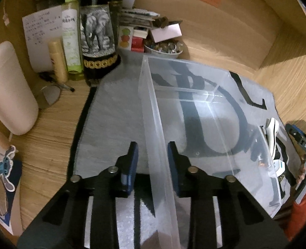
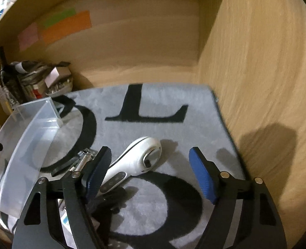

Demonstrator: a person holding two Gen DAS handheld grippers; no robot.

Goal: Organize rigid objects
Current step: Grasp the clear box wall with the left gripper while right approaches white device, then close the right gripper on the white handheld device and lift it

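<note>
Left wrist view: the left hand-held gripper (image 1: 153, 155), black arms tipped with ribbed blue pads, straddles the near wall of a clear plastic bin (image 1: 194, 108); small gaps show on both sides of the wall, so the jaws stand apart and are not yet pressing it. The bin is smooth, translucent and rectangular, with a low clear divider inside, and it rests on a fluffy grey mat (image 1: 115, 112) bearing large black letters. Beyond the mat on the wood-grain tabletop (image 1: 49, 137) stand a dark glass bottle (image 1: 99, 33) whose label pictures an elephant above a band of gold rings, a slim green spray bottle (image 1: 71, 33) with unreadable print, a handwritten paper note (image 1: 40, 27), and a bowl of glassy beads (image 1: 163, 47).

Right wrist view: the right hand-held gripper (image 2: 150, 166) has its jaws wide apart and holds nothing. Between its pads, lying on the mat, is a glossy white handheld device (image 2: 136, 157) with a rounded head, a shiny metal face and a dark button strip on its handle; it lies just beside the bin's outer wall. A black "L" (image 2: 148, 108) reads clearly on the mat. Orange, green and pink sticky notes (image 2: 65, 27) cling to the wooden back panel.
</note>
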